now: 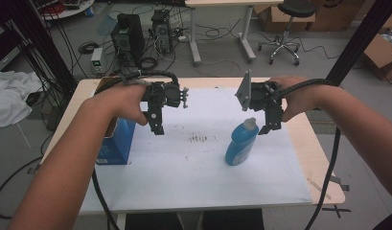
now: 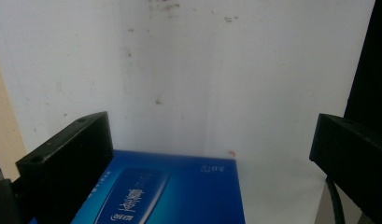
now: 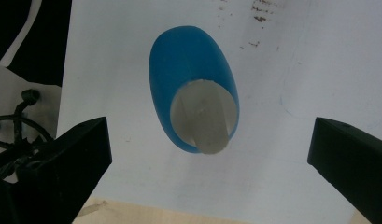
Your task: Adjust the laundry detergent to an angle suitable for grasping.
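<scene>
A blue bottle (image 1: 239, 147) with a pale cap (image 1: 250, 125) stands upright on the white sheet (image 1: 193, 172), right of centre. My right gripper (image 1: 271, 123) hovers just above and to the right of the cap, open. In the right gripper view the bottle (image 3: 188, 70) is seen from above, between the wide-apart jaws of the gripper (image 3: 207, 135), untouched. A blue box (image 1: 118, 142) stands at the sheet's left edge. My left gripper (image 1: 156, 124) hangs open to its right, above the sheet. In the left gripper view the box (image 2: 170, 191) lies low between the spread jaws of the gripper (image 2: 207, 135).
Dark smudges (image 1: 201, 139) mark the sheet's middle. The wooden table (image 1: 323, 158) shows bare at its right edge. Behind it on the floor are two computer towers (image 1: 129, 38), cables, a stool (image 1: 285, 28) and cardboard boxes (image 1: 383, 52). A white cloth (image 1: 11, 96) lies at far left.
</scene>
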`<action>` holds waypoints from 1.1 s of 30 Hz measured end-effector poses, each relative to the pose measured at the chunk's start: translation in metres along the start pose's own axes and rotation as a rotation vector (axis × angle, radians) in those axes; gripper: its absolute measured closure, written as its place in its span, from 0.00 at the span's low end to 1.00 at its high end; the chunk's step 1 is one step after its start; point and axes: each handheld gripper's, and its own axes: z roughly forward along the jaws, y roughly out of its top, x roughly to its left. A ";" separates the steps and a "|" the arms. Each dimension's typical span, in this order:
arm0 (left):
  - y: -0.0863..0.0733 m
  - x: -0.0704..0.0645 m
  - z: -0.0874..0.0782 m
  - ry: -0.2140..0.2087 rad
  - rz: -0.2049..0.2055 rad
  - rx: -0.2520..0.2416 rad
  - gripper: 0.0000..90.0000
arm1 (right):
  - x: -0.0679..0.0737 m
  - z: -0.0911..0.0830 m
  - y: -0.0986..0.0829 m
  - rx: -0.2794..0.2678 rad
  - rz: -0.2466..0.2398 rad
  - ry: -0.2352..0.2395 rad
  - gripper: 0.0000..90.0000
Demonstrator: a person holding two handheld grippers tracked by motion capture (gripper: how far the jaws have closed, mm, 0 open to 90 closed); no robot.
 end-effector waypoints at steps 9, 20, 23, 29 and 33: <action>0.000 -0.003 -0.001 0.001 0.001 0.002 0.00 | 0.003 0.022 0.004 0.012 -0.028 0.027 0.00; -0.003 -0.002 0.005 -0.008 -0.006 0.008 0.00 | 0.008 0.049 0.011 0.033 -0.083 0.030 0.00; -0.003 -0.001 0.007 -0.011 -0.008 0.003 0.00 | 0.007 0.055 0.009 0.032 -0.085 0.039 0.00; -0.004 0.000 0.009 -0.014 -0.010 0.008 0.00 | 0.005 0.064 0.008 0.030 -0.094 0.045 0.00; -0.003 0.000 0.009 -0.012 -0.008 0.008 0.00 | 0.004 0.067 0.009 0.019 -0.100 0.047 0.00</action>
